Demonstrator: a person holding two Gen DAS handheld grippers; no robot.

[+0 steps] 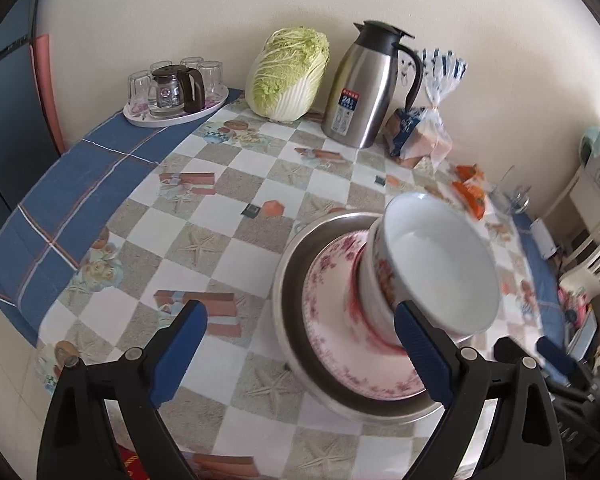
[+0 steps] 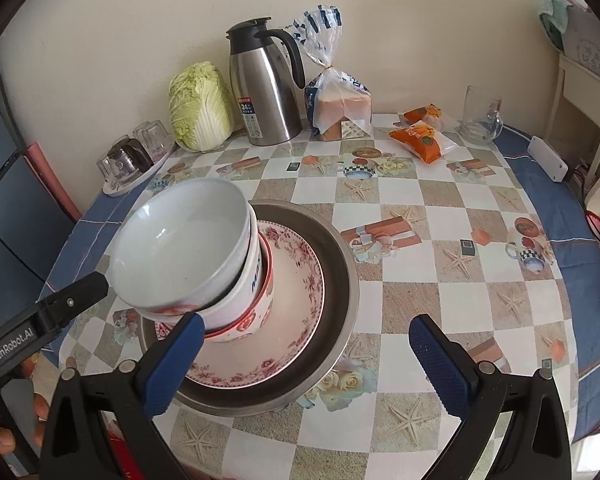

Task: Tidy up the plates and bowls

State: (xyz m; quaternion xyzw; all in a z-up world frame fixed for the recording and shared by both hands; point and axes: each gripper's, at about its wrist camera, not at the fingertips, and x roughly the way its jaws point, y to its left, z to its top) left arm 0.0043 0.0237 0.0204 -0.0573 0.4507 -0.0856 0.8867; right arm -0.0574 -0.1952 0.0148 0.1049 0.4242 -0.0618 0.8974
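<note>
The bowls (image 2: 188, 252) sit nested on the floral plate (image 2: 284, 320), inside the steel basin (image 2: 340, 280), near the middle of the desk (image 2: 440, 280). My left tool (image 1: 300, 352) and right tool (image 2: 304, 356) both stand wide apart, gripping nothing. The stack looks built, so I judge I am at the letting-go step. The bowls appear to lean left. Next I should steady or straighten them, or draw both tools clear without nudging the rim.
</note>
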